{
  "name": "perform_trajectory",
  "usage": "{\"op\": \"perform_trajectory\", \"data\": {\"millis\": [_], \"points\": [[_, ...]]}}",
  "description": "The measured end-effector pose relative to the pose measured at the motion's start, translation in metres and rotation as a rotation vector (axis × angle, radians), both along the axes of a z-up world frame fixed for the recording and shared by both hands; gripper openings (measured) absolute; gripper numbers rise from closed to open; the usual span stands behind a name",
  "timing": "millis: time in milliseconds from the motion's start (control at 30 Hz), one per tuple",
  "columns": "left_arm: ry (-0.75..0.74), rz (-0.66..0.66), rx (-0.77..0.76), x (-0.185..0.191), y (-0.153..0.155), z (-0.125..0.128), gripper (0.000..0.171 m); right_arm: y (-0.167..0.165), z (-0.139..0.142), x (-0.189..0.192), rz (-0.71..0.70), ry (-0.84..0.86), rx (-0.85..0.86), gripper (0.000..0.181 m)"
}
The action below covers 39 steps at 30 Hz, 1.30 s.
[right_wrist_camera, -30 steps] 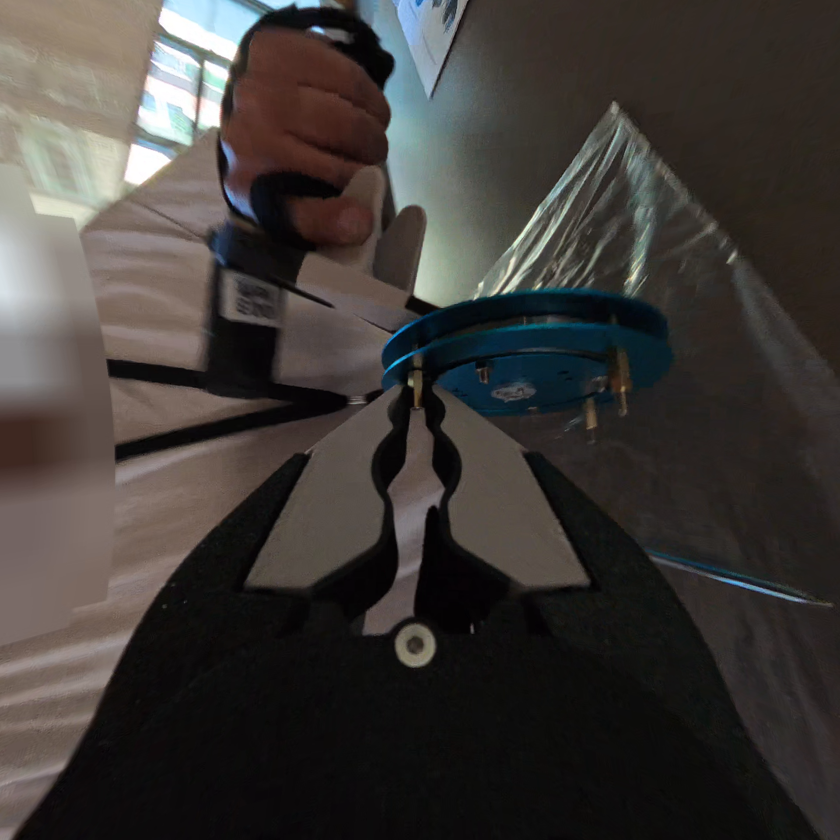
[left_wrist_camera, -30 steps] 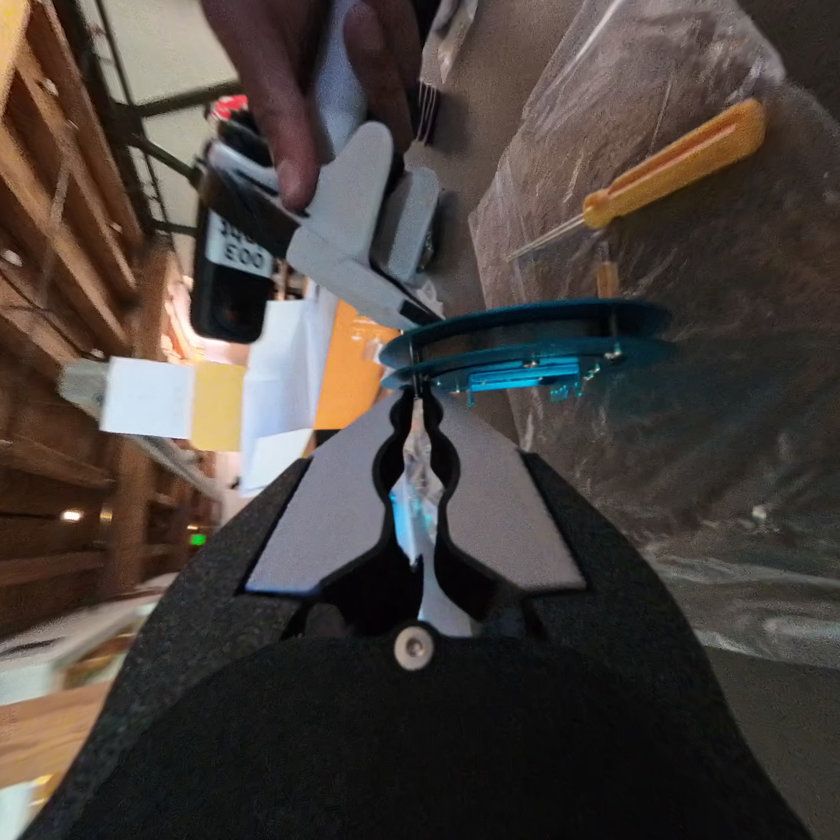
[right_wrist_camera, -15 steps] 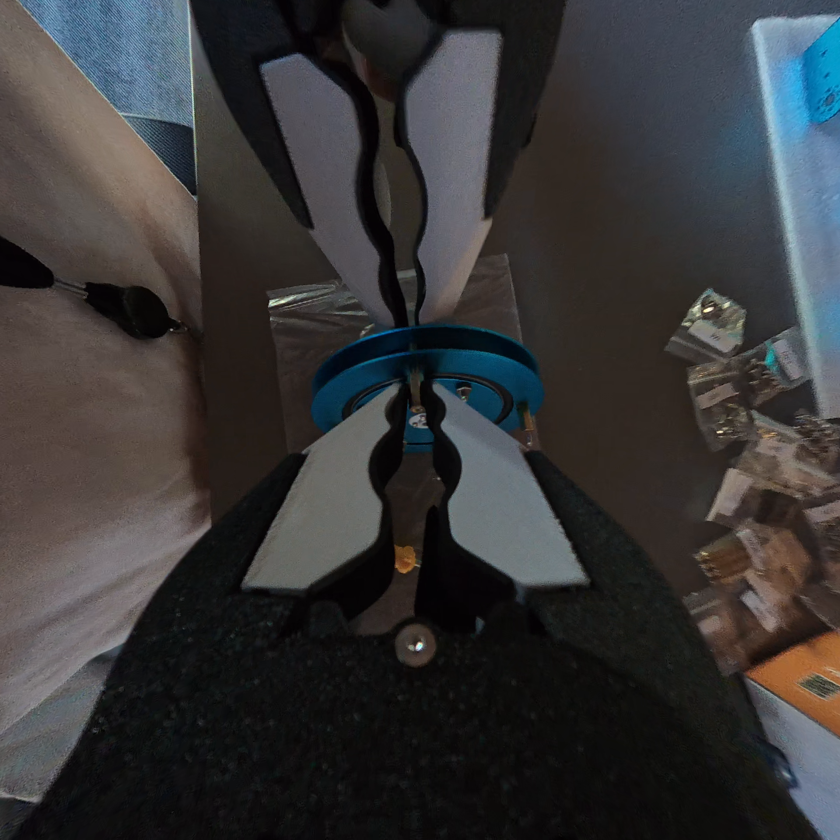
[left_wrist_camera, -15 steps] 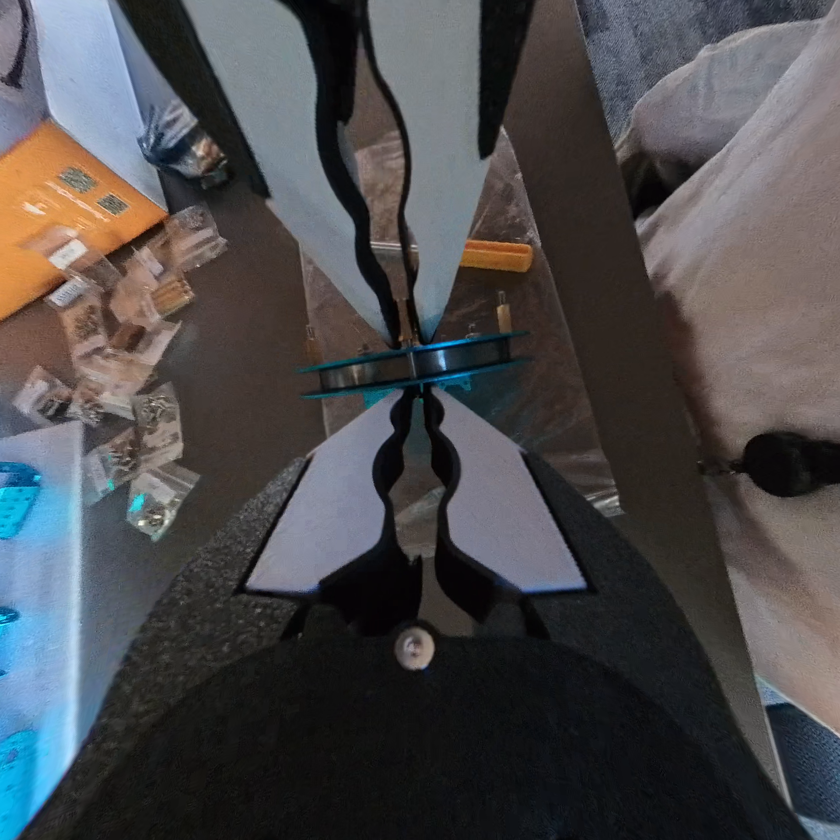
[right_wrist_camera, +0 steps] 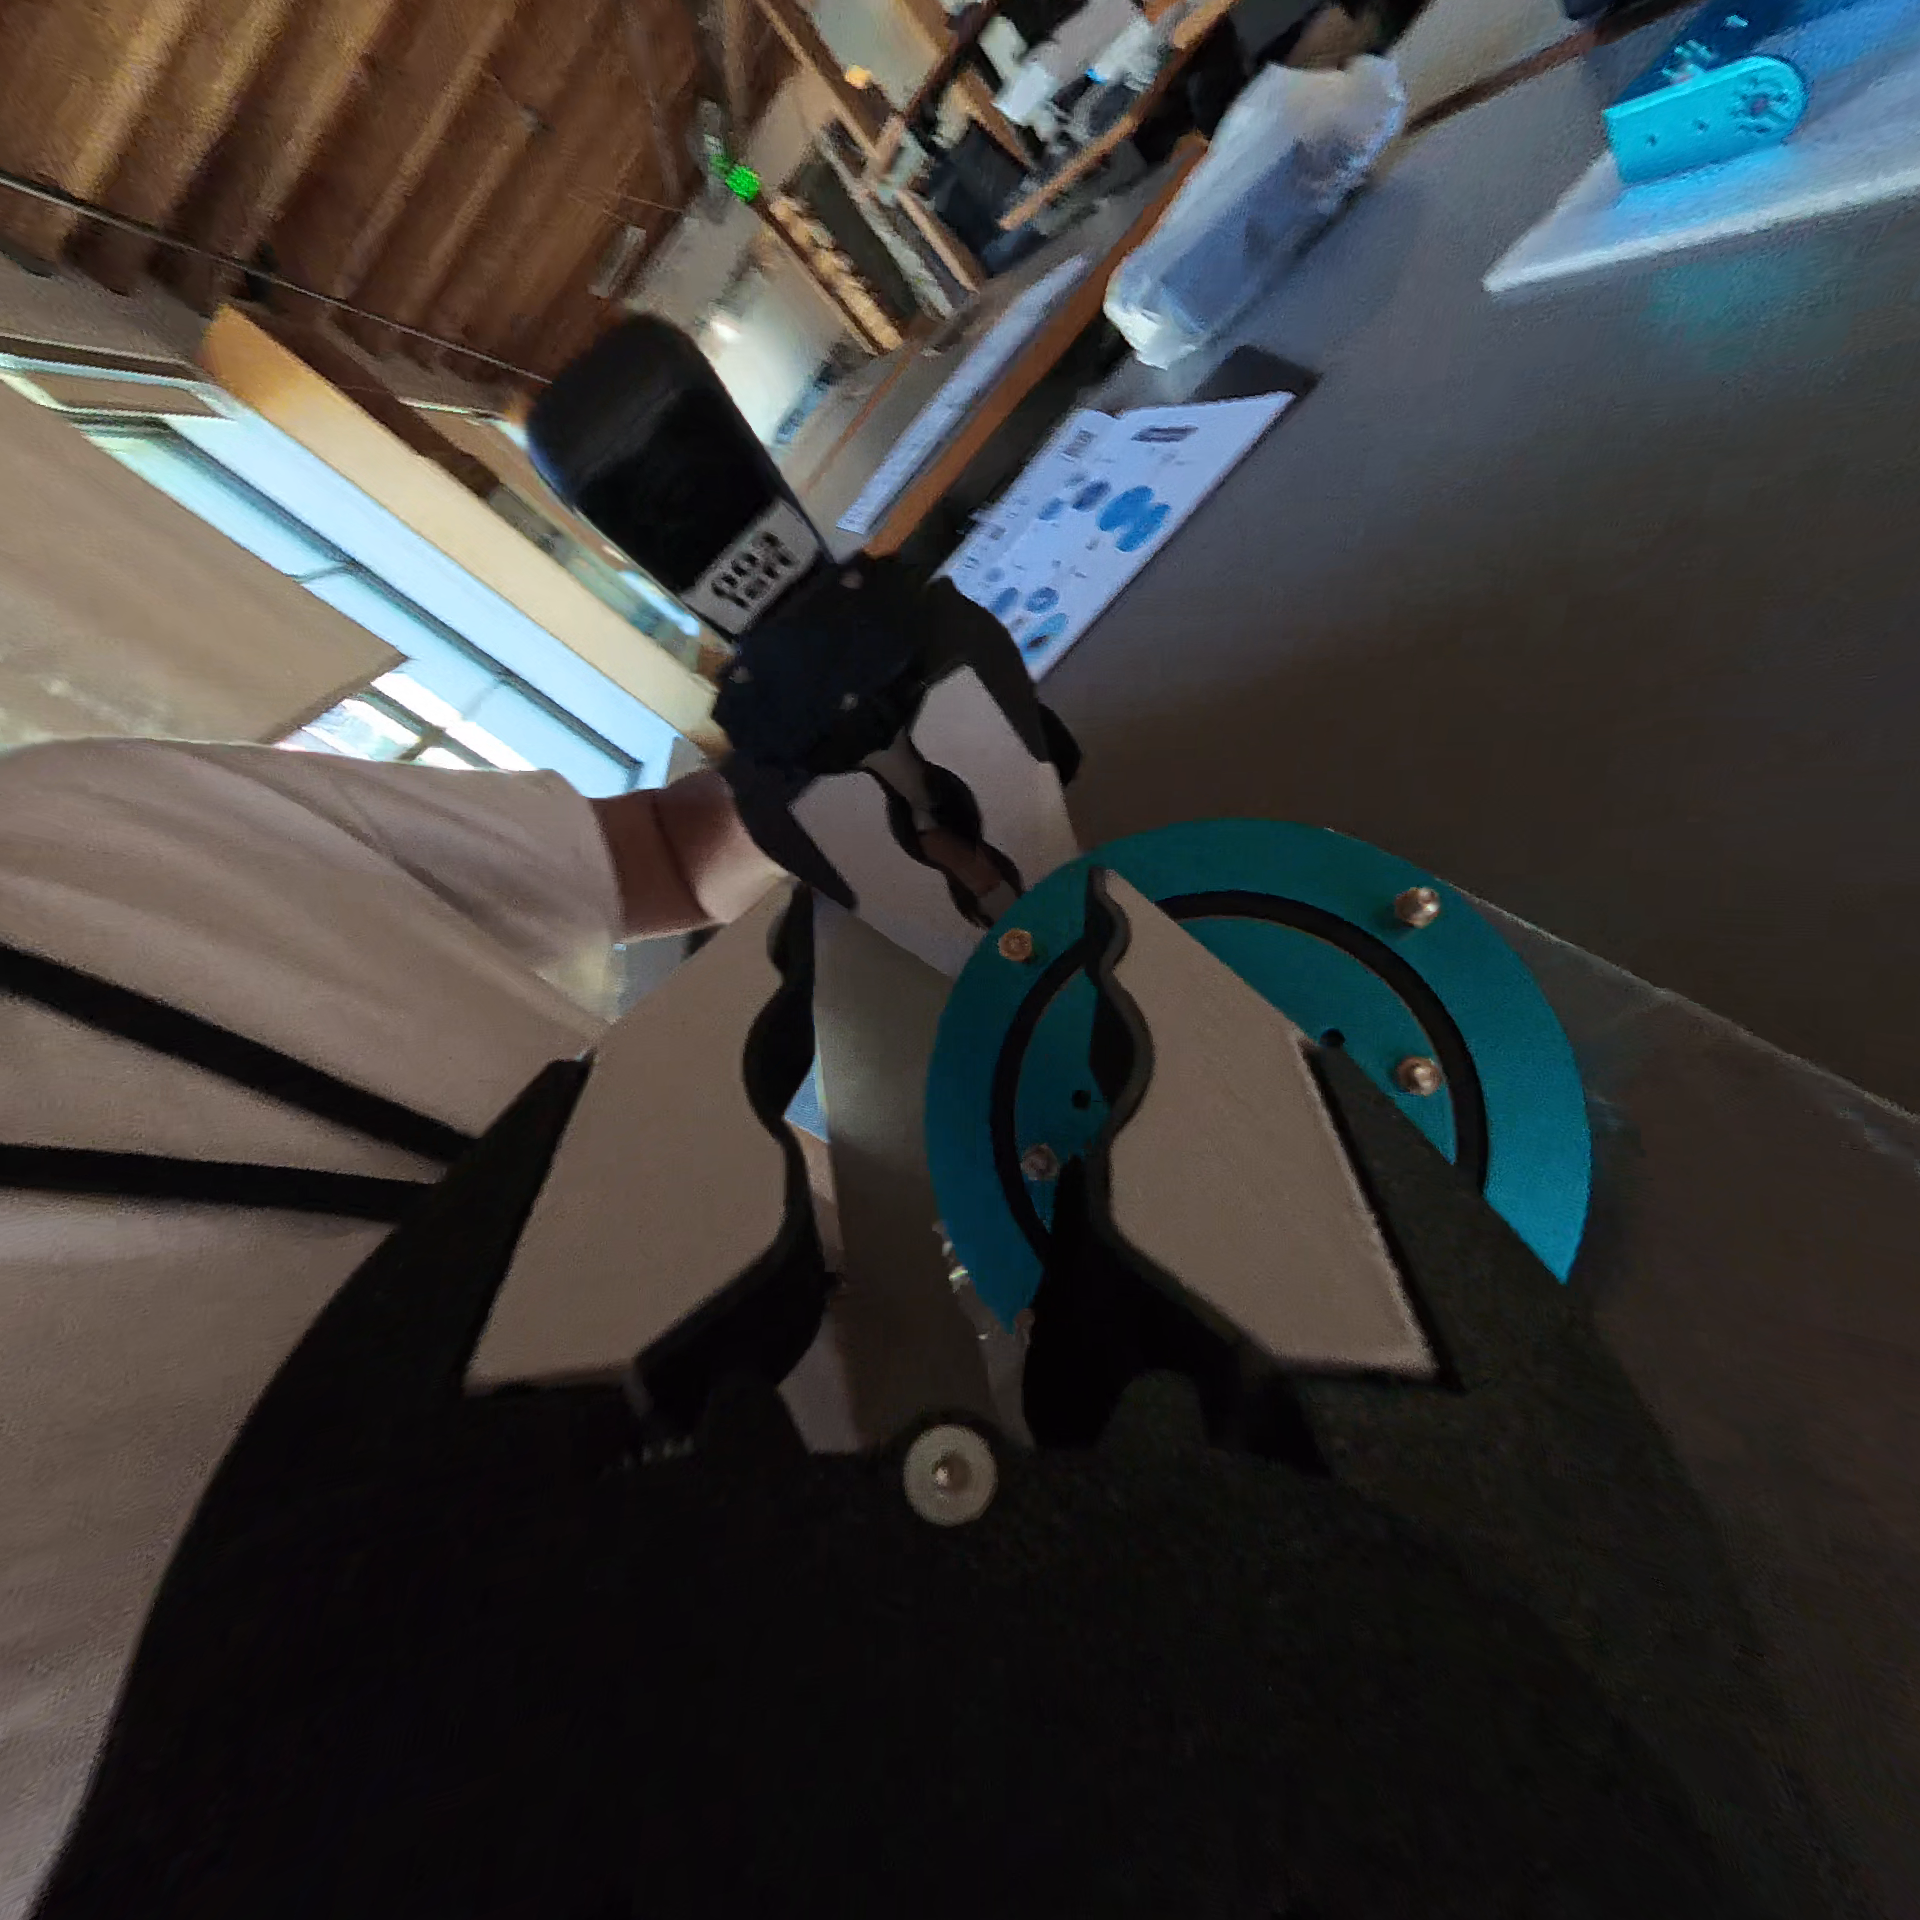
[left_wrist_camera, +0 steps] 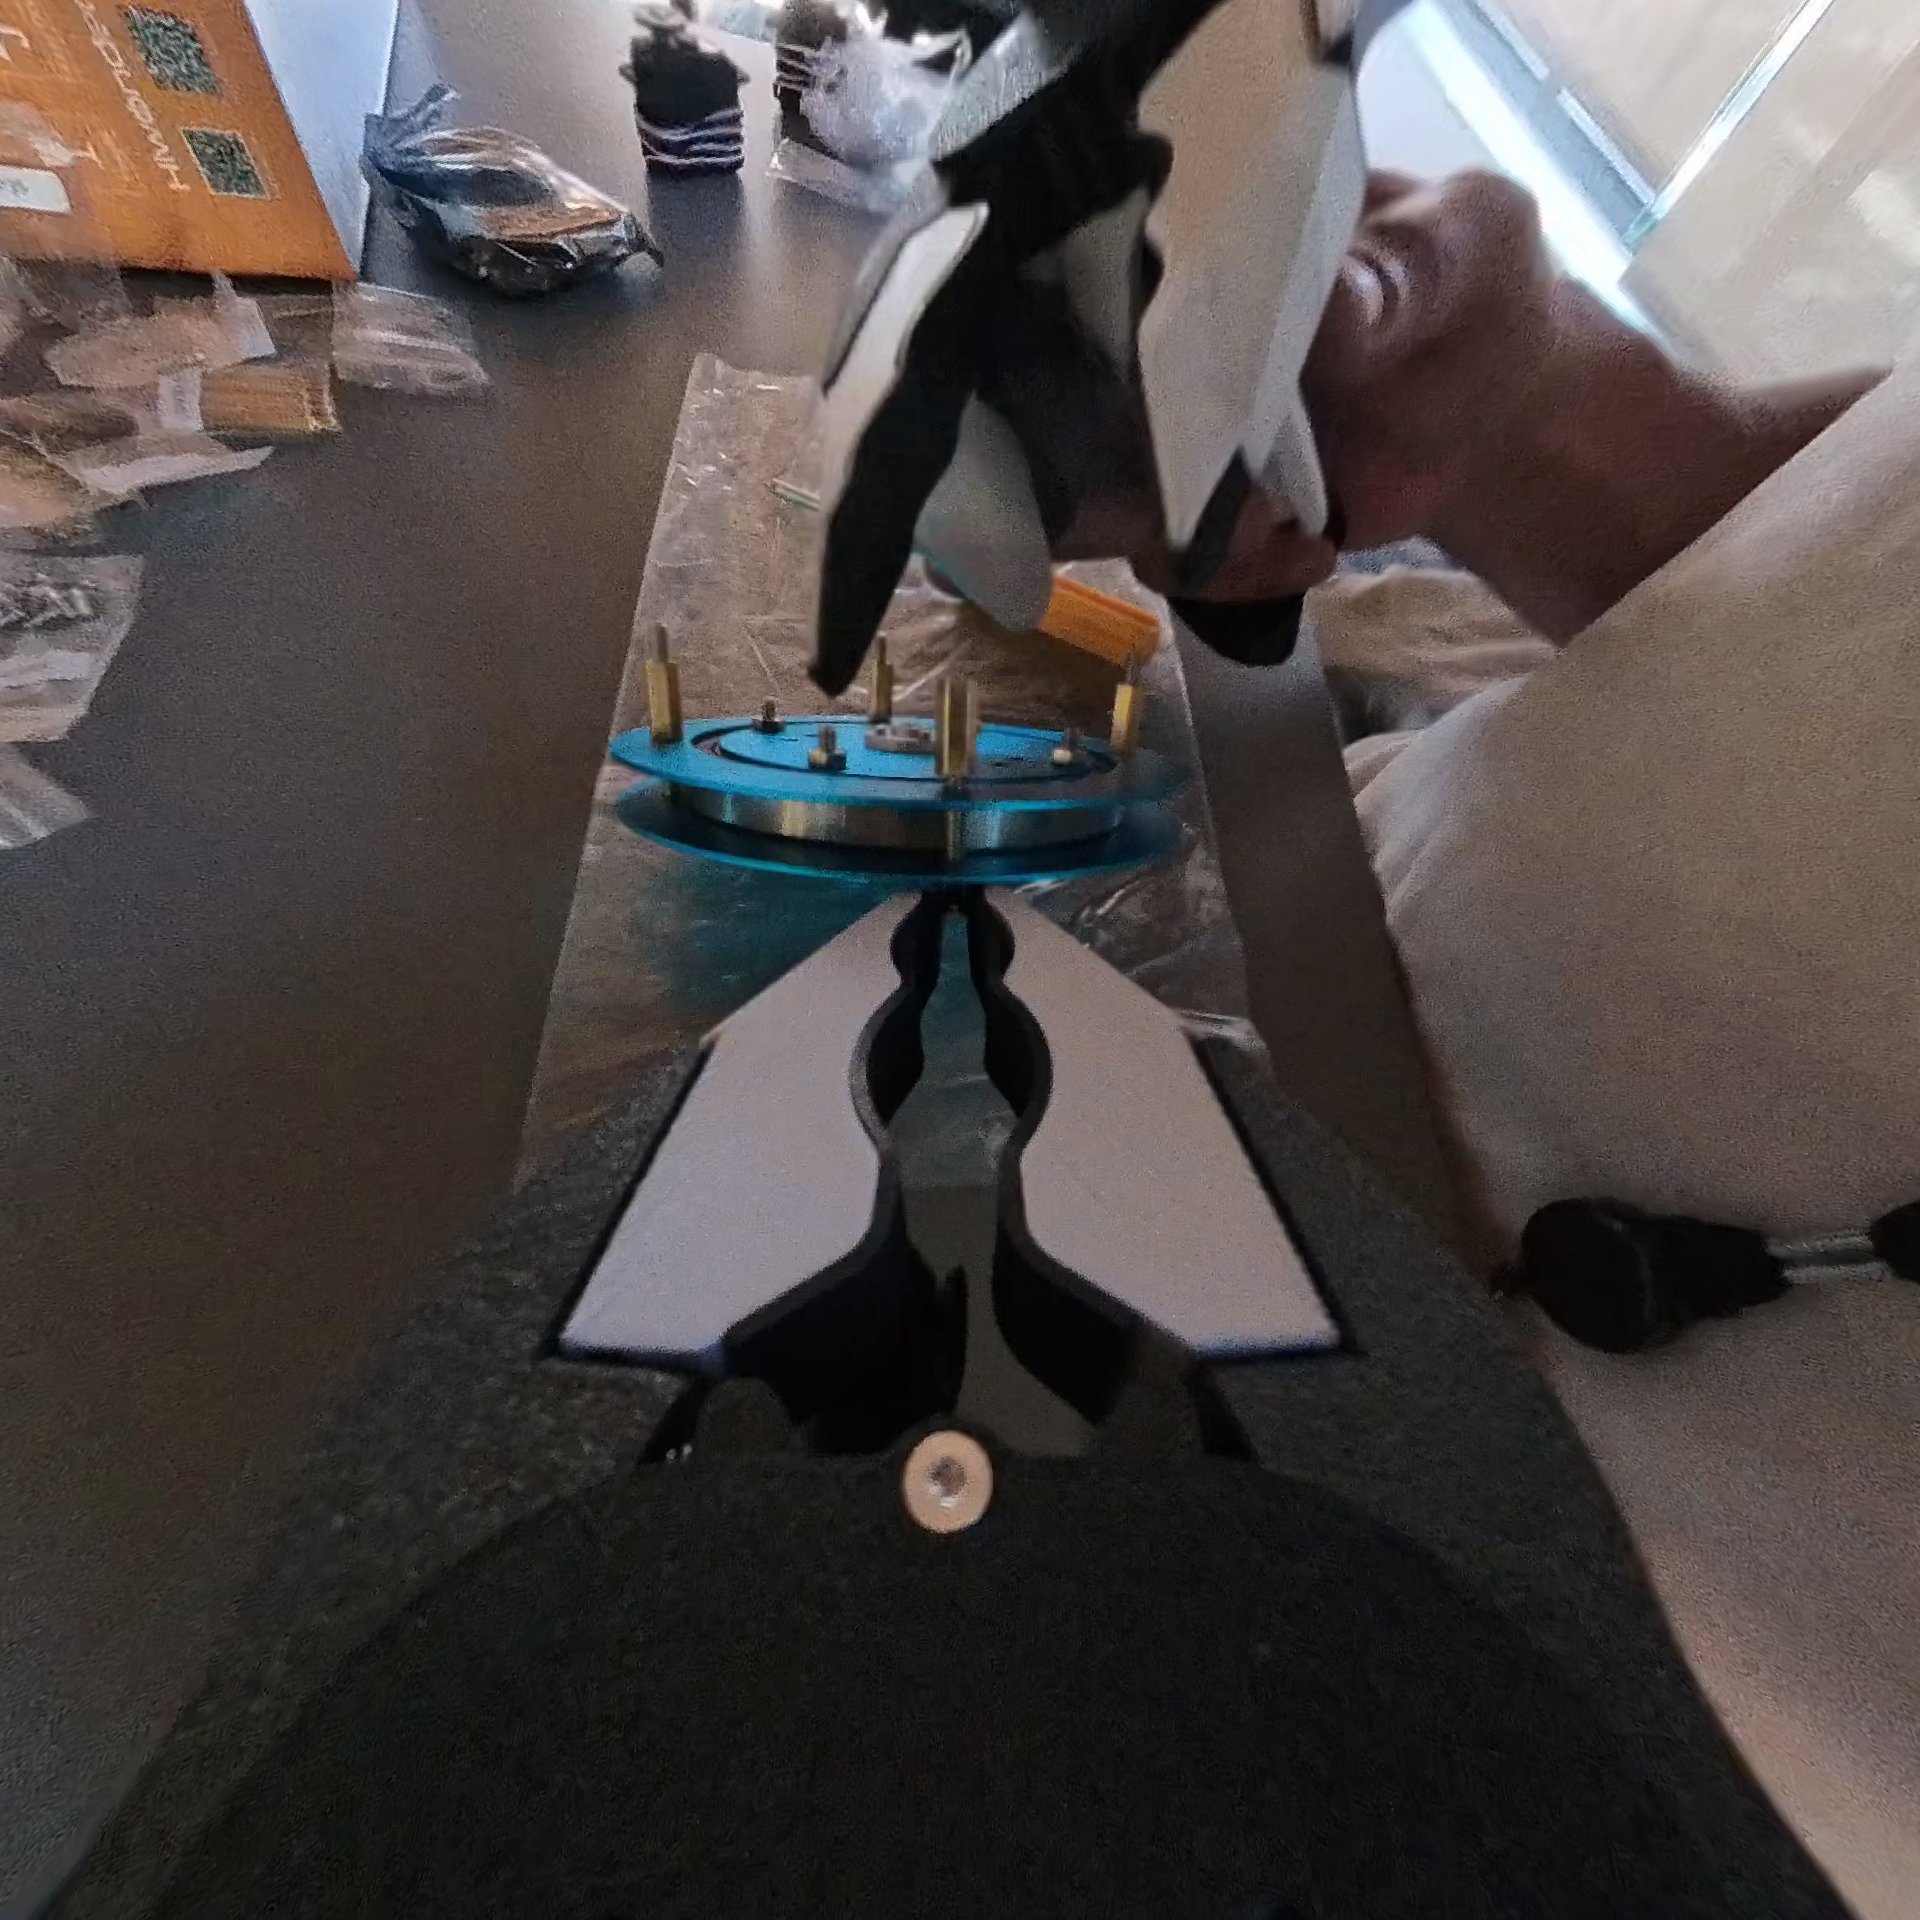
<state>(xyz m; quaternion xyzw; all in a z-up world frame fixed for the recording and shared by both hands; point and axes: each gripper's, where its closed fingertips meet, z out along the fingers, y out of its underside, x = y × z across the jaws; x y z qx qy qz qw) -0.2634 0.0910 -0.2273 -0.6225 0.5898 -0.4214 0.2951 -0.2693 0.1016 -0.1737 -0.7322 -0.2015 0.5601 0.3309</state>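
A blue disc assembly [left_wrist_camera: 894,774], two blue discs around a metal ring with brass standoffs [left_wrist_camera: 662,686] pointing up, is held level just above a clear plastic bag [left_wrist_camera: 727,520]. My left gripper [left_wrist_camera: 951,909] is shut on its near rim. My right gripper [left_wrist_camera: 1013,613] hangs open and empty above the far side of the assembly. In the right wrist view the right gripper [right_wrist_camera: 945,904] is open, with one finger over the blue disc assembly [right_wrist_camera: 1455,987]. The left gripper [right_wrist_camera: 982,909] pinches the rim there. An orange screwdriver handle [left_wrist_camera: 1101,618] lies behind the assembly.
The dark table [left_wrist_camera: 312,831] bears an orange box [left_wrist_camera: 156,135], small parts bags [left_wrist_camera: 104,416] and black wrapped items [left_wrist_camera: 509,218] at left and back. A person's beige garment [left_wrist_camera: 1662,935] fills the right. A white sheet [right_wrist_camera: 1101,520] and a blue part [right_wrist_camera: 1704,114] lie farther off. My right fingertips sit around 5 cm from my left ones. Both grippers' tips are roughly 15 cm from the orange screwdriver handle [left_wrist_camera: 1101,618].
Both grippers gripped the assembly before. Now my right gripper has let go, opened and lifted above it. My left gripper still holds it, turned level with the standoffs up.
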Motion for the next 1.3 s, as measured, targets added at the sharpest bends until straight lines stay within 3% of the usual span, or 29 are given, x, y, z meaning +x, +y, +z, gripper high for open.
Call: {"op": "perform_trajectory", "data": {"millis": [267, 367, 633, 767, 867, 967, 1100, 1300], "points": [[-0.094, -0.009, -0.185, 0.003, -0.005, 0.003, 0.003, -0.026, -0.004, -0.006, -0.021, -0.030, 0.009, 0.044], [-0.101, -0.035, -0.150, 0.004, -0.011, 0.003, 0.003, -0.024, -0.010, 0.004, -0.094, -0.103, 0.069, 0.036], [-0.132, -0.017, -0.263, 0.002, -0.002, 0.007, 0.003, -0.012, -0.009, -0.001, -0.217, -0.236, 0.339, 0.048], [-0.130, -0.002, -0.273, 0.001, 0.001, 0.006, 0.003, -0.018, -0.020, -0.009, -0.154, -0.250, 0.244, 0.046], [-0.133, 0.002, -0.283, 0.001, 0.002, 0.006, 0.003, -0.026, -0.014, -0.007, -0.130, -0.194, 0.239, 0.024], [-0.127, -0.021, -0.258, 0.001, -0.003, 0.006, 0.003, -0.019, -0.007, -0.001, -0.175, -0.170, 0.259, 0.034], [-0.126, -0.020, -0.243, 0.001, -0.003, 0.006, 0.003, -0.013, -0.011, 0.000, -0.178, -0.256, 0.331, 0.024], [-0.126, -0.016, -0.247, 0.001, -0.003, 0.006, 0.003, -0.010, -0.010, 0.001, -0.183, -0.240, 0.316, 0.023]]}}
